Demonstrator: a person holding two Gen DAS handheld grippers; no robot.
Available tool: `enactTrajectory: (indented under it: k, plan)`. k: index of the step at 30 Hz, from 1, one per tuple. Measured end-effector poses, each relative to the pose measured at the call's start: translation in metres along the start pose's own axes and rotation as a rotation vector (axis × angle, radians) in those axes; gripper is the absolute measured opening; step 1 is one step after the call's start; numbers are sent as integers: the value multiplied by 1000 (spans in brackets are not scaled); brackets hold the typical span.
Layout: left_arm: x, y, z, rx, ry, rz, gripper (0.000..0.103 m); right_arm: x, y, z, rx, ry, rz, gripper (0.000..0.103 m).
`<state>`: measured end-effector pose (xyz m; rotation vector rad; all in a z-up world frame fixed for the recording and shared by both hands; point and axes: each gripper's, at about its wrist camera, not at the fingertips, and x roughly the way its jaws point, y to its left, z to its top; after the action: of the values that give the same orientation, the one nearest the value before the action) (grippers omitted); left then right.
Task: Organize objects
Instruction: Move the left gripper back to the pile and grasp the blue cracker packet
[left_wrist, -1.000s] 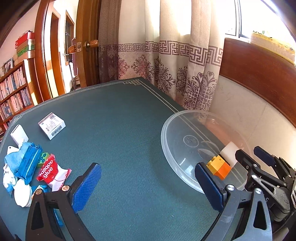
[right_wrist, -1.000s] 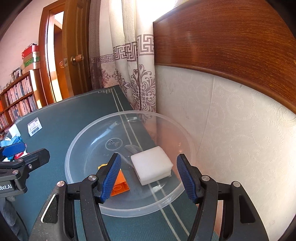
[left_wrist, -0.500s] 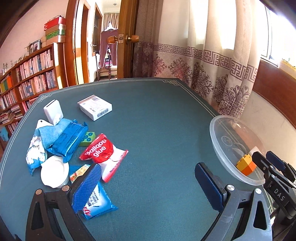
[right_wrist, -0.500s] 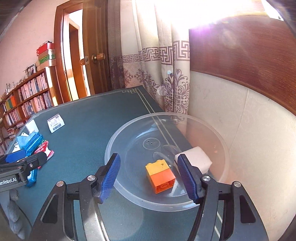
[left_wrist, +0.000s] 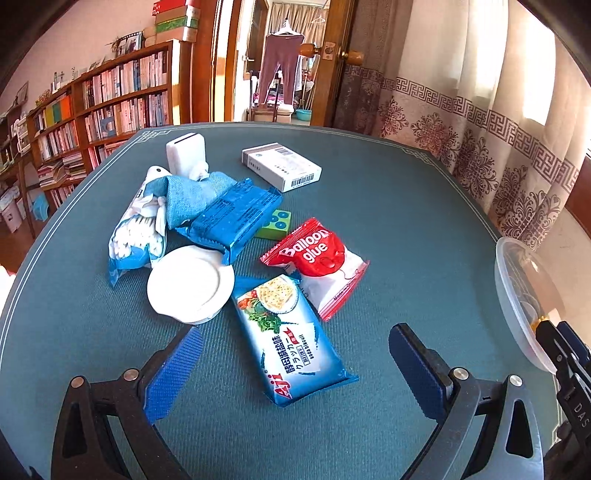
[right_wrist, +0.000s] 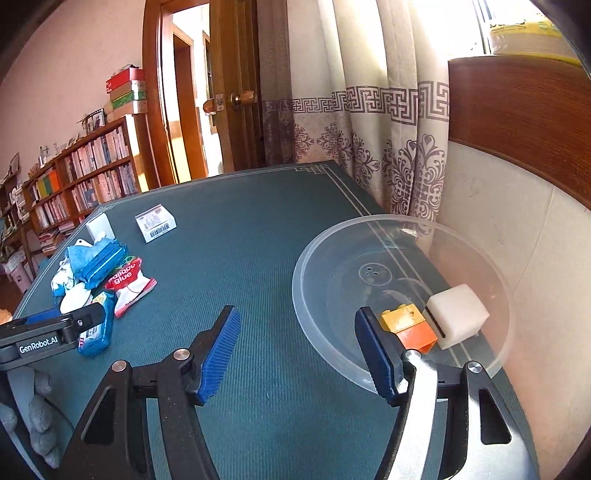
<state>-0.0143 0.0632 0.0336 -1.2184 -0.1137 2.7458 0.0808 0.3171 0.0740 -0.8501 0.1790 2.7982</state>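
Biscuit packet: lies flat on the green table, straight ahead of the left gripper and partly between its spread jaws, nothing pinched. My guess is it goes next; the slick film could slide out of the pads or crumple if squeezed across the middle.
Glue packet: at about one o'clock from the biscuit packet, the two overlapping at a corner. Lifting one may drag the other along.
White round lid: at ten o'clock, just beside the packet; the left finger could nudge it on the way in.
Heap beyond: at eleven o'clock, cotton swabs, blue cloth and blue wrapper are piled together, a green block half tucked under. Anything pulled from there may tumble the rest.
White box: at twelve o'clock, well apart, safe.
Clear bowl: far off at three o'clock, already holding an orange-yellow block and a white cube. It looks light, so a bump on the rim might tip it.
Right gripper: jaws spread and empty, one finger over the bowl's near rim; that is the likeliest knock.
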Motion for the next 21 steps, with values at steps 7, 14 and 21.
enactTrajectory:
  k: [7,14,21]
  plan:
    - [20,15,-2,-68,62,35,98,5,10,-6,-26,22,28,66]
    - [27,15,-1,-62,66,65,91,11,15,-9,-41,49,45,66]
    - [25,12,-1,-10,41,95,58,15,24,-7,-66,86,93,66]
